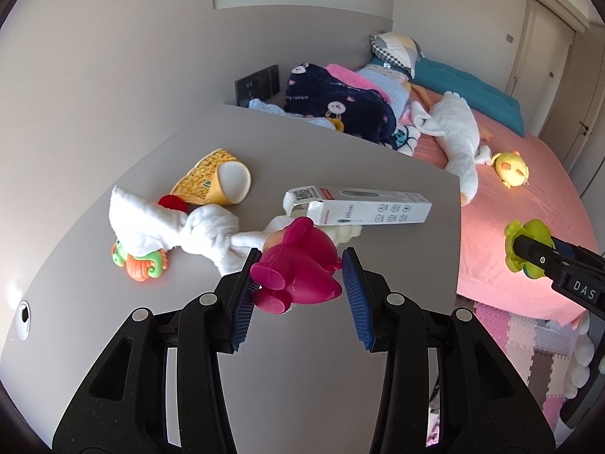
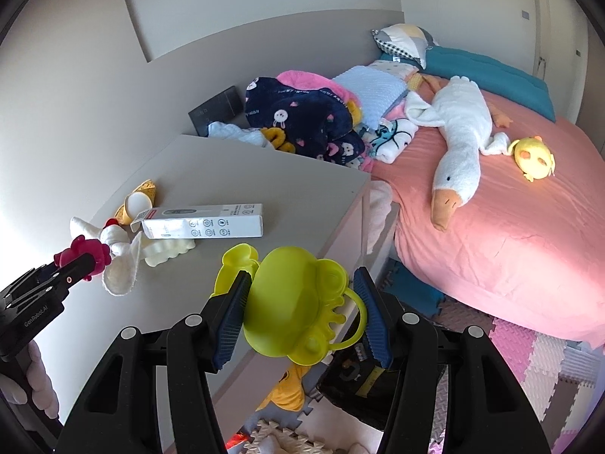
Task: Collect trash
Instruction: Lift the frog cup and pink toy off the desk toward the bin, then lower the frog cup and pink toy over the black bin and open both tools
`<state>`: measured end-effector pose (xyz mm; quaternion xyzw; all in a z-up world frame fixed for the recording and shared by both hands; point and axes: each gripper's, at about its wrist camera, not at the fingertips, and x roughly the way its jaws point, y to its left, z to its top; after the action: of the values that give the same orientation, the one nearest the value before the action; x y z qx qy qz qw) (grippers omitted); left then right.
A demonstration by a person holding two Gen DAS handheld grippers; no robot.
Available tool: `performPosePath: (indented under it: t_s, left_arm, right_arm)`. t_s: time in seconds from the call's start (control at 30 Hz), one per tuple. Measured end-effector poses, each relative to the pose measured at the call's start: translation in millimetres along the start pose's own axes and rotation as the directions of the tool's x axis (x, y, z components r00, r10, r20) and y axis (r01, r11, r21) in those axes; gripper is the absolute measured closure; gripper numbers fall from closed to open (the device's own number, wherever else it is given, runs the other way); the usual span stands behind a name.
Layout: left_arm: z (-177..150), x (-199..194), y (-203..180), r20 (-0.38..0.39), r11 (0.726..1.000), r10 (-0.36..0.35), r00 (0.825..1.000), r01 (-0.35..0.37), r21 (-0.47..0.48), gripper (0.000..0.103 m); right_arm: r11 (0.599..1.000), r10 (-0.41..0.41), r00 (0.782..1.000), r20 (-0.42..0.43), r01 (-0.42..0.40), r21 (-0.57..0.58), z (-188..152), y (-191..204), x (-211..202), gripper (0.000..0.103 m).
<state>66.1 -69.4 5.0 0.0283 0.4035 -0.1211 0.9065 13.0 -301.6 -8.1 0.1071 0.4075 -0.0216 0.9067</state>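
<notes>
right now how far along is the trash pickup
Nothing visibly binned yet; no bin is in view. In hand: the left gripper is shut on a pink toy, and the right gripper on a green toy. Left on the table: the white carton, the tipped yellow cup, a knotted white cloth and an orange-green toy.

Bright daylight, sharp, fisheye-warped dark corners

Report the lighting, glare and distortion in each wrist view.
Left wrist view: fisheye bends the grey table edge, dark corners, sun patch on the pink bed. Right wrist view: same curving; bright sunlight washes the bed near the yellow plush; everything stays sharp.
</notes>
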Motion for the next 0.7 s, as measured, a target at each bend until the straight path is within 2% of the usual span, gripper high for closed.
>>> performPosePath:
  t_s: [0.7]
  left_arm:
    - [11, 20, -102, -0.027, 0.984, -0.122, 0.992, 0.124, 0.131, 0.060]
  right_arm:
    - [0.989, -0.100, 0.995, 0.024, 0.097, 0.113, -10, -89, -28, 0.046]
